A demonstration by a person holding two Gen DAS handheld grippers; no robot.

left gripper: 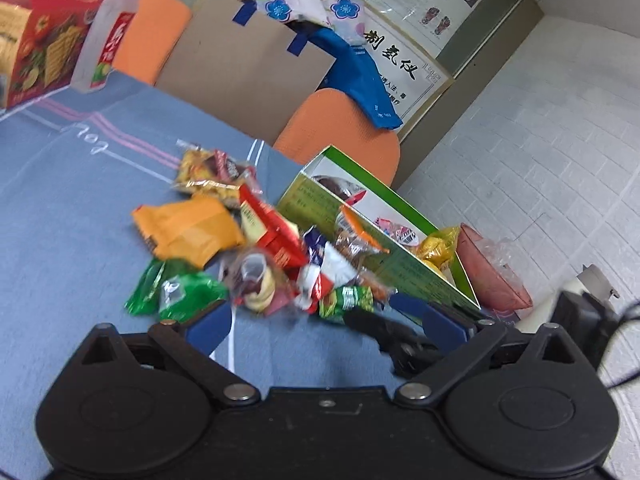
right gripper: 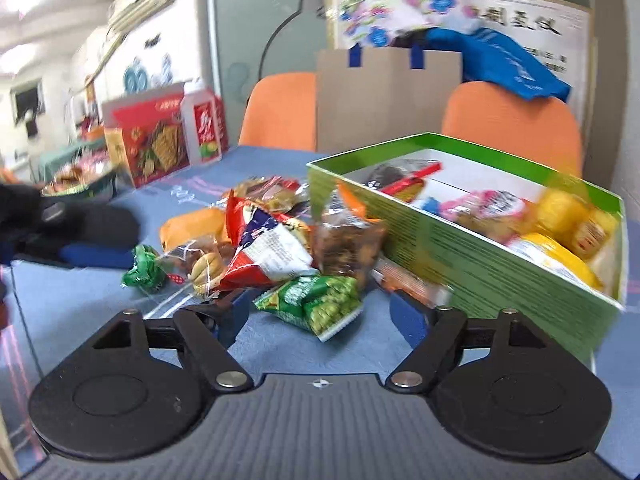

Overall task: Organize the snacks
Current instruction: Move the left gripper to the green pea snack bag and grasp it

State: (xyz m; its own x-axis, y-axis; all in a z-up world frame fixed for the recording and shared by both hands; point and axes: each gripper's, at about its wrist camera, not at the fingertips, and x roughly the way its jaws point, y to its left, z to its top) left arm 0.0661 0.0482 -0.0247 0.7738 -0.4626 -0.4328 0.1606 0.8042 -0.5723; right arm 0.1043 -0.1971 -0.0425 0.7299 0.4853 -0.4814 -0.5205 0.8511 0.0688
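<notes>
Snack pile lies loose on the blue-clothed counter, just left of the green box, some packets touching its long wall. Box already part filled: yellow and pink packets seen inside.

Left tongs spread wide, nothing between them, low near the front edge of the pile. Right tongs likewise released and empty; a green pea packet lies between the blue pads but is not pressed.

Handling, as judged: packets are light, soft film pouches, air-puffed, likely to crackle, slide and deform under squeeze. Contents (crisps, biscuits) are probably breakable, so a gentle pinch is advised. Best hold is thought to be the flat crimped seam at a packet end, or across the narrow width of the body. The clear-wrapped biscuit looks slippery; its twisted wrap end would be the safer grip. The orange packet lies flat and may need an edge lifted first. Neighbours overlap, so drag-along is a risk.
</notes>
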